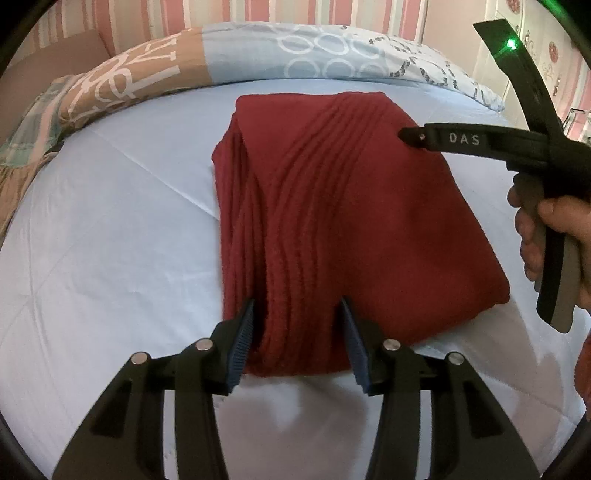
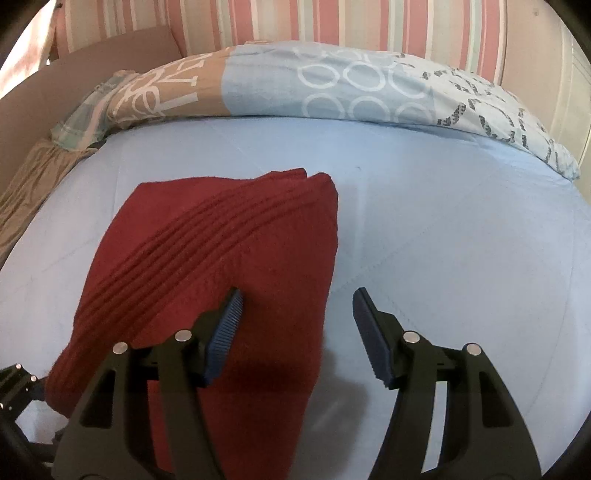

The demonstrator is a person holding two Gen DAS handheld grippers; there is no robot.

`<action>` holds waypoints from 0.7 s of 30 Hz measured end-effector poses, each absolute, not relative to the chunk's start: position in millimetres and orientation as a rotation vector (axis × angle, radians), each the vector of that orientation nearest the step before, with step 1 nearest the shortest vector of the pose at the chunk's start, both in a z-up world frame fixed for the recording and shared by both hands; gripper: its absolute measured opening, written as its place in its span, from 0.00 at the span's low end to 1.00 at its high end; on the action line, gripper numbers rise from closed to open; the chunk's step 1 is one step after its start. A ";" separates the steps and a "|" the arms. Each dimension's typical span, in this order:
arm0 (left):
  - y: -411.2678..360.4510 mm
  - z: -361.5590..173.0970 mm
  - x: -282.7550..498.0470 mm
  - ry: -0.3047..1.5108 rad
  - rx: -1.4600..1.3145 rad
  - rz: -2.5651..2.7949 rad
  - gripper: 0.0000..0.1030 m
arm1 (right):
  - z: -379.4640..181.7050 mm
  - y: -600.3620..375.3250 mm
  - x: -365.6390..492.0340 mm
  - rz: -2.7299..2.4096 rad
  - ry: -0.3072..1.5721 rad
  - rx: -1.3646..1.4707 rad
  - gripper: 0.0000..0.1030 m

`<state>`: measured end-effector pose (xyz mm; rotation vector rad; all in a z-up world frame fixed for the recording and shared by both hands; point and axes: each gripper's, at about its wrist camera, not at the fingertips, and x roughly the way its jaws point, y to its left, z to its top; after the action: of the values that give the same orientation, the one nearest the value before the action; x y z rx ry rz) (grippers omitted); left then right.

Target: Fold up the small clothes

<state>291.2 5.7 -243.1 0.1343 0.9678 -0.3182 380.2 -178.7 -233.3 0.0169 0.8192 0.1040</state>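
A pale blue bed sheet point(image 1: 110, 229) fills the scene, with a patterned duvet point(image 2: 332, 85) bunched along its far edge below a pink striped wall point(image 2: 332, 22). At the left, the left gripper point(image 1: 298, 334) stands partly spread over the near edge of the folded dark red garment point(image 1: 332, 206), its pads point(image 1: 243, 336) flanking a ribbed fold without pinching it. Further right, the right gripper point(image 2: 295, 332), held in a hand point(image 1: 546, 236), gapes wide and empty above the garment's right edge.

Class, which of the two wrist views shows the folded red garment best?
The left wrist view: the whole red garment lies centred on the blue sheet, all edges visible except behind the left gripper's fingers. In the right wrist view it sits lower left, its near edge hidden behind one finger.
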 end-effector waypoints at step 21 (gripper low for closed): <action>32.6 -236.8 340.6 0.982 0.028 -0.219 0.91 | -243.5 -194.6 275.5 0.177 0.834 0.086 0.85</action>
<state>340.6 32.6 -236.8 0.0277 0.9823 -0.2194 275.5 -194.6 -243.5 0.0861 0.8335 0.1774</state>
